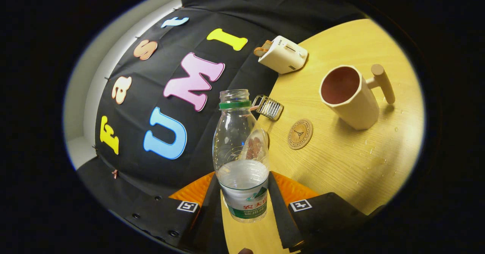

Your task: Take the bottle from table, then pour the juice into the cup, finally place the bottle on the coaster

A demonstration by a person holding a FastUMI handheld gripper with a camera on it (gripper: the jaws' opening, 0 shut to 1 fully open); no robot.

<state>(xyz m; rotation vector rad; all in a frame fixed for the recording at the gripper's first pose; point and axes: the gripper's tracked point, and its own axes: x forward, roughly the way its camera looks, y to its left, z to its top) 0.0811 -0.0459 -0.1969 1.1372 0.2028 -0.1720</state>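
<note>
**Between the tongs: bottle gripped**

Between my tongs I hold the uncapped bottle, both fingers pressed on its lower body. Beyond it on the table lies the round coaster; the cup stands farther off, near a white toaster.

The hand-held two-finger gripper shows two long, flat fingers that widen toward blocky bodies at their base. Each body carries a small square white tag printed with a black pattern, one beside each finger. Ribbed panels sit behind the fingers, on their outer sides. Several small round screw heads dot the dark housing beside the left finger.
</note>
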